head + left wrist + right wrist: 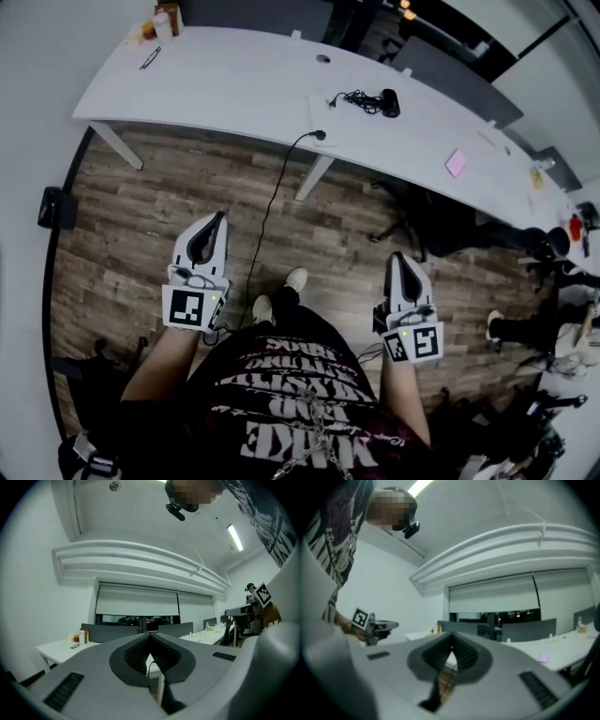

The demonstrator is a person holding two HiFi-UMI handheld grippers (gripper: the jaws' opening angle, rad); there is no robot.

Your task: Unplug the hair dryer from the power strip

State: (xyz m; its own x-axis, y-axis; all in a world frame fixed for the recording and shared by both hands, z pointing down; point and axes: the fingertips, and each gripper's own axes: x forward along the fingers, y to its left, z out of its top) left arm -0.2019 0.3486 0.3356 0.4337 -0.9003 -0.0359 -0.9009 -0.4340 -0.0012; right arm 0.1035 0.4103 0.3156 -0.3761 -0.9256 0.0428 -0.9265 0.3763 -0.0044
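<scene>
The left gripper [221, 217] and right gripper [397, 256] are hovering over the wood floor [131, 234], each with its jaws closed together on nothing. The hair dryer [390, 101] is lying on the white table [225, 80], well apart from both, with its cord [359, 98] bunching beside it. The power strip is blending into the tabletop, so its plug is impossible to make out.

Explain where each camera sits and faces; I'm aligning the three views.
Head view: on the person's head, steeply down at white table, hair dryer; forearms, left tongs, right tongs.
Left gripper view: on left tongs, level toward table, roller blind; person's head above.
Right gripper view: on right tongs, same direction; shirt at left.
Shared: both gripper views show the blind.
</scene>
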